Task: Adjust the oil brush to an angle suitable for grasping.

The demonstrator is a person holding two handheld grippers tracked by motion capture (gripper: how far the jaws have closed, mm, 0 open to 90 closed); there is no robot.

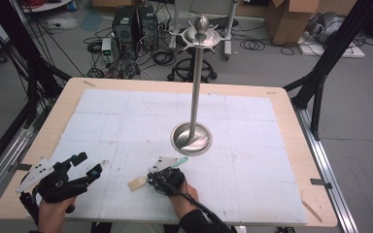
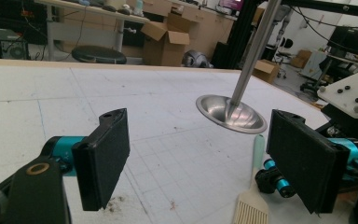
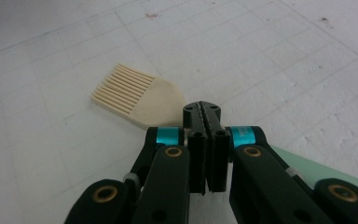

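While the right gripper (image 1: 161,175), jaws pressed together, sits over the neck of the pastry brush (image 1: 138,183) whose long axis runs bristles-left to green handle-right, the open left gripper (image 1: 91,166) waits farther left.

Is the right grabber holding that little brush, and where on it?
The right gripper is shut right above the brush, near where the cream head meets the green handle. Whether it actually pinches the brush cannot be told. The left gripper is open and empty.
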